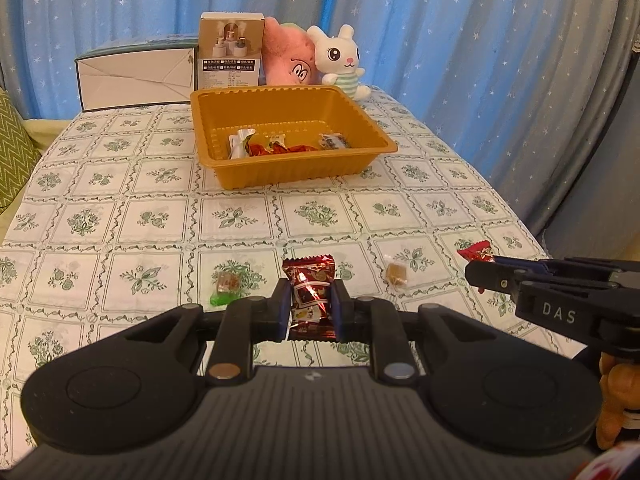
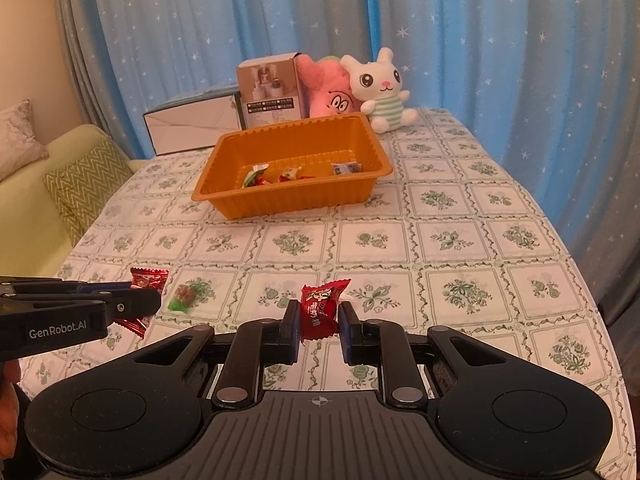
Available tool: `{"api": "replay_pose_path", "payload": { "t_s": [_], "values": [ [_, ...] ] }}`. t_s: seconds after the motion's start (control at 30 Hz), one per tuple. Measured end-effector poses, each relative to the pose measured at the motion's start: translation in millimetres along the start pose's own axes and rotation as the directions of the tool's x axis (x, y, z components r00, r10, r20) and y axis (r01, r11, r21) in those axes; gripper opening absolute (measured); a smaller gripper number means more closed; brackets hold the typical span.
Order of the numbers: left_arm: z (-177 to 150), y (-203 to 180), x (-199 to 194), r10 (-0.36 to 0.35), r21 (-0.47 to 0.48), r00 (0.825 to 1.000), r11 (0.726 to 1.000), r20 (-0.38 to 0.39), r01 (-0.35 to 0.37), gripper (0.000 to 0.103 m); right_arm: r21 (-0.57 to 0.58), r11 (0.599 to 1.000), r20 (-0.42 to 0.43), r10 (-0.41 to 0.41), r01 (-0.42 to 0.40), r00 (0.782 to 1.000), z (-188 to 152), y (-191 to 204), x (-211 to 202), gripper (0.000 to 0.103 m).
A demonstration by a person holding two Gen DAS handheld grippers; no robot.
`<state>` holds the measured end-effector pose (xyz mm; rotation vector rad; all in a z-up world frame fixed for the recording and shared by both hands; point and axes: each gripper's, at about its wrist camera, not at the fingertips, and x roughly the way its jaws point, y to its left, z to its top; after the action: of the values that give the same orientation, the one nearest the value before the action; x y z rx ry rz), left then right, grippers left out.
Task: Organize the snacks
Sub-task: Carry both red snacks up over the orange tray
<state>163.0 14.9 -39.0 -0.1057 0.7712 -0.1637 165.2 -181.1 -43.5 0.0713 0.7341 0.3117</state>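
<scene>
My left gripper (image 1: 310, 306) is shut on a dark red foil snack packet (image 1: 310, 288), lifted a little off the tablecloth. In the right wrist view my right gripper (image 2: 319, 320) is shut on a bright red candy wrapper (image 2: 322, 306). The same two show crosswise: the right gripper (image 1: 478, 276) with its red candy (image 1: 476, 250), and the left gripper (image 2: 154, 304) with its packet (image 2: 146, 280). An orange tray (image 1: 288, 168) in mid-table holds several wrapped snacks (image 1: 276, 146). A green-wrapped candy (image 1: 226, 286) and a small brown candy (image 1: 396, 272) lie on the cloth near my fingers.
Behind the tray stand a white carton (image 1: 132, 76), a brown product box (image 1: 230, 50), a pink plush (image 1: 286, 56) and a white rabbit plush (image 1: 340, 60). Blue starred curtains hang behind. A sofa with a green zigzag cushion (image 2: 84, 184) is at the left.
</scene>
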Motion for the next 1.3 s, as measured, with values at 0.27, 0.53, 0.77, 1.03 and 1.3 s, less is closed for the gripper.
{"api": "replay_pose_path", "payload": {
  "t_s": [0.27, 0.53, 0.77, 1.03, 1.3],
  "values": [
    [32, 6, 13, -0.005, -0.004, 0.999, 1.0, 0.033, 0.005, 0.018, -0.014, 1.0, 0.026, 0.001, -0.001, 1.0, 34, -7, 16, 0.02],
    [83, 22, 35, 0.006, -0.01, 0.997, 1.0, 0.081, -0.005, 0.018, -0.034, 0.999, 0.064, 0.028, -0.026, 0.998, 89, -6, 47, 0.02],
    [122, 41, 65, 0.019, -0.021, 0.995, 1.0, 0.094, -0.017, 0.018, -0.035, 0.998, 0.064, 0.054, -0.052, 0.996, 131, -5, 88, 0.02],
    [153, 56, 107, 0.017, -0.03, 0.996, 0.999, 0.085, -0.015, 0.018, -0.021, 0.997, 0.034, 0.07, -0.069, 0.997, 166, -12, 139, 0.02],
    [173, 70, 144, 0.024, -0.037, 0.998, 0.999, 0.065, -0.022, 0.018, 0.012, 0.997, -0.009, 0.07, -0.07, 0.998, 184, -18, 191, 0.02]
  ]
}}
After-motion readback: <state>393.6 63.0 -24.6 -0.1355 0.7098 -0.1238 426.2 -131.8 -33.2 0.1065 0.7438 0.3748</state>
